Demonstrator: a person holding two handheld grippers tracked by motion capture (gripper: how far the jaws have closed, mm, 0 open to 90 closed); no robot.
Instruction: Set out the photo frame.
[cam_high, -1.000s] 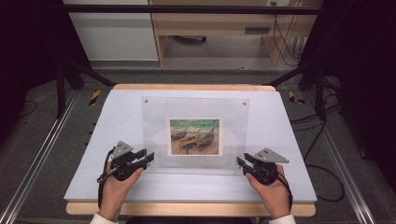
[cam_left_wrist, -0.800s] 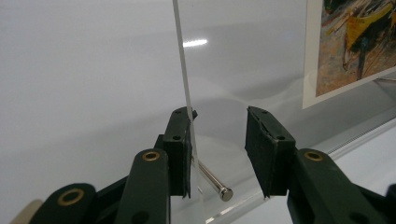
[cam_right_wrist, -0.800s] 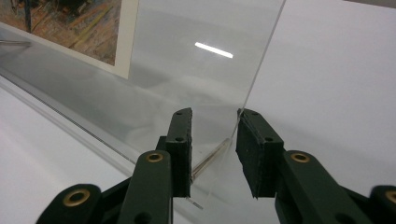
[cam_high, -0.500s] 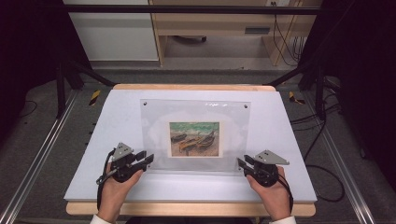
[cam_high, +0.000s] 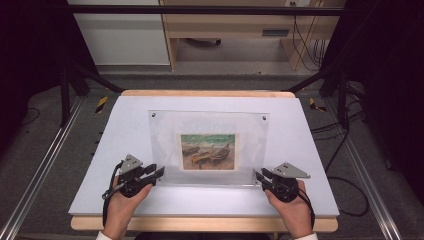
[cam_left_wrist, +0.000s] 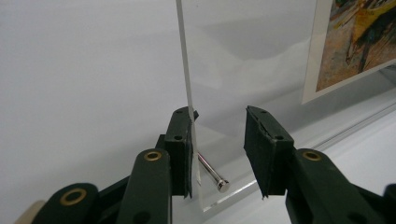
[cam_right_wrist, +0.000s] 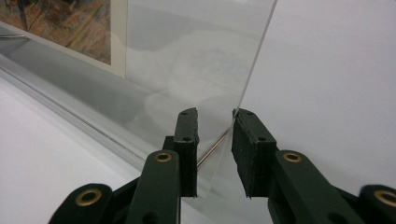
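Clear acrylic frame (cam_high: 165, 145) with a boat print (cam_high: 208, 151), standing near the middle of the white tabletop (cam_high: 125, 125). Handling? (A)

Stiff, smooth and slippery; it scratches easily and the corners may chip. Take hold at the bottom corners, beside the steel pin (cam_left_wrist: 212, 175), never on the print. (B)

Jaws? (A)

Left gripper (cam_high: 159, 172) is at the frame's 7 o'clock corner, jaws spread: one pad touches the sheet edge and the other stands apart. Right gripper (cam_high: 259, 176) is at 5 o'clock. Its jaws have just been closing with the sheet edge between them, not yet pinched. (B)

Views? (A)

The high view gives the whole frame and both hands. The gripper views give the pad gaps and the pins. (B)
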